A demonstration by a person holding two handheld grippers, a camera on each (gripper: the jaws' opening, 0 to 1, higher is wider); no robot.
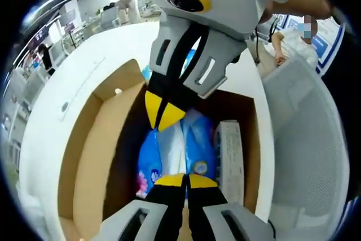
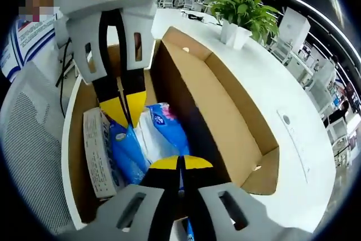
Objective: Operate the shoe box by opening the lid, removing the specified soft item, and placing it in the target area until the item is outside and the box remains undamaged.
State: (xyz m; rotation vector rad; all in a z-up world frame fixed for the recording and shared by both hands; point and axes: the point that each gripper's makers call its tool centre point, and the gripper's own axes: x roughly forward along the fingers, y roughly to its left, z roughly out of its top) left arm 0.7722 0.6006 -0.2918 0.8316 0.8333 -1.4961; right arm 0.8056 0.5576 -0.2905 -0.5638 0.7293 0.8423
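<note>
Jaws: you had both grippers, left (image 1: 185,180) and right (image 2: 181,162), pinched closed on the blue soft pack (image 2: 148,139).
Box (image 2: 225,111): lid open.
Pack: inside.

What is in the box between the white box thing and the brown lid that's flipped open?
The blue and white soft pack lies between the white carton and the open lid, seen in the right gripper view; both grippers' yellow tips meet over it.

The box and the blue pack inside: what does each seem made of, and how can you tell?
Box: likely cardboard, matte brown, with flat folded walls. Blue pack: probably soft plastic film, glossy and wrinkled, with print.
</note>
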